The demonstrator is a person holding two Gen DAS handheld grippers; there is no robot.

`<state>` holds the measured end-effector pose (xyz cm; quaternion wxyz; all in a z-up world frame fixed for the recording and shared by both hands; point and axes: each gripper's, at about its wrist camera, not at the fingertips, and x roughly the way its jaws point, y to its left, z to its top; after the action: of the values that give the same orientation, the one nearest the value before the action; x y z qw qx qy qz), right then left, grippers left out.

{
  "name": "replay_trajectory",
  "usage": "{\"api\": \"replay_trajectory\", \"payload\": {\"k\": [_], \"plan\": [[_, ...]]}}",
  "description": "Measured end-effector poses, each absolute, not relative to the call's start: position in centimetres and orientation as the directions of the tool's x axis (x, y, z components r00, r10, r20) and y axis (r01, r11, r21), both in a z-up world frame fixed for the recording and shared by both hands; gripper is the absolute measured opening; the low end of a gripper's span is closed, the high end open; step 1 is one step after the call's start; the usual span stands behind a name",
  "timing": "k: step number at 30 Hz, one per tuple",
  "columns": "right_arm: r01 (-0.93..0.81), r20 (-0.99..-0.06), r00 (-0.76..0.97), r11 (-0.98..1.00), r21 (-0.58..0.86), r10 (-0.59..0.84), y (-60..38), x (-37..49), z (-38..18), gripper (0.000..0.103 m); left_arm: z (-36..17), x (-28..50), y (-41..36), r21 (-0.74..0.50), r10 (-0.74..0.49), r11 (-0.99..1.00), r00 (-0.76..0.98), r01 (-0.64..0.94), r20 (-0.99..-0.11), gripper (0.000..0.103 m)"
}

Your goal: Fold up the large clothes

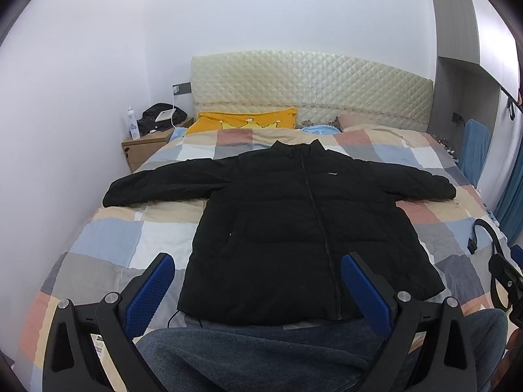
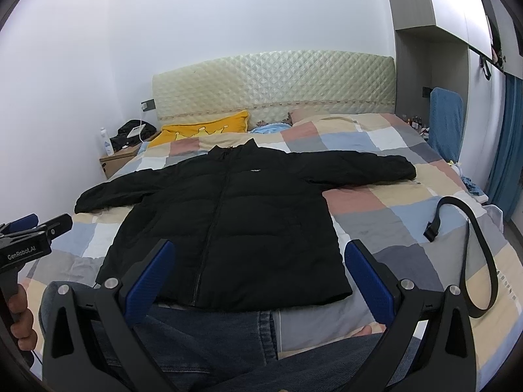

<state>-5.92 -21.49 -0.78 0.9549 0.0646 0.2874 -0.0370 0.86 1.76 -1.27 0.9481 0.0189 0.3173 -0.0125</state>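
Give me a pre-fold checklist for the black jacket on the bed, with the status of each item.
1. Black jacket lies flat, front up, zipped: ok.
2. Both sleeves spread out to the sides: ok.
3. Left gripper open and empty: ok.
4. Right gripper open and empty: ok.
5. Fold area free: not ok; black strap lies on the checked quilt right of the jacket, apart from it.
6. Hem free of the person's jeans: cannot tell.

Soft even room light, sharp centre, fisheye bending, dark corners
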Motion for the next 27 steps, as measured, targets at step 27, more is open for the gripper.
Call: {"api": "replay_trajectory", "payload": {"k": [27], "plan": [[0.131,-0.498,0.865,0.985,0.114,-0.057,-23.4,-5.1,0.8,0.103,-1.5,2.9,-0.1,-0.073,-0.108,0.994,0.783,0.080,-0.612,0.103]]}}
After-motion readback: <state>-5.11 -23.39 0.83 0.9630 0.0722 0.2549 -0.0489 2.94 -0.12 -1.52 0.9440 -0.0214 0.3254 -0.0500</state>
